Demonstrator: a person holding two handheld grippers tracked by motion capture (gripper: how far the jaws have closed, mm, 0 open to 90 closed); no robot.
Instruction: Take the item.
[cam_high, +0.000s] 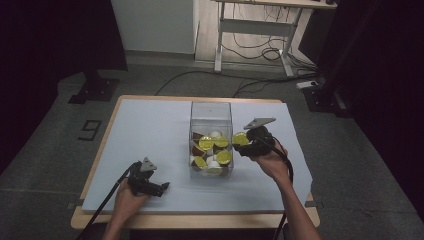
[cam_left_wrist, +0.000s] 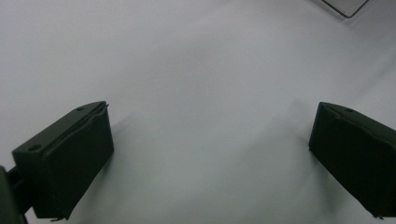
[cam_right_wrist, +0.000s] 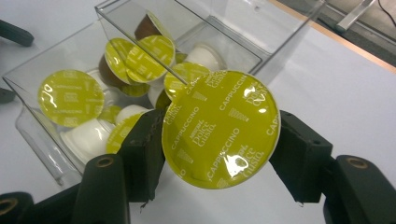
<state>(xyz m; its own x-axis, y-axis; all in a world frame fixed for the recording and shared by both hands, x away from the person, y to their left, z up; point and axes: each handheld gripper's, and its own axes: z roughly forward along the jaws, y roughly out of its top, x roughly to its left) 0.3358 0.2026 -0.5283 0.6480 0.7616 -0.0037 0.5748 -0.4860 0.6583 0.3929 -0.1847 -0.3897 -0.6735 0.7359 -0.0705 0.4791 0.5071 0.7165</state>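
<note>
The wooden bench (cam_high: 100, 150), covered by a pale blue-white sheet (cam_high: 150, 130), carries at its middle a clear, square-walled plastic box (cam_high: 211, 112), open at the top and partly filled with coffee capsules (cam_high: 206, 144), some showing yellow-green foil lids, others white or brown bodies. The right gripper (cam_high: 245, 145) hangs just beside the box's right wall, near its rim, with its fingers (cam_right_wrist: 301, 154) clamped on one round capsule with a yellow-green foil lid (cam_right_wrist: 222, 128), one finger on each side of the rim. In the right gripper view the lid faces the camera, and the box opening lies beyond it and to the left, its near top edge close behind the capsule. So the coming move, as I judge it, turns on carrying the capsule up and over that wall; the rim is the one thing in the way. The left gripper (cam_high: 150, 186) rests well apart near the bench's front left, fingers (cam_left_wrist: 65, 163) spread wide over bare sheet, holding nothing.
</note>
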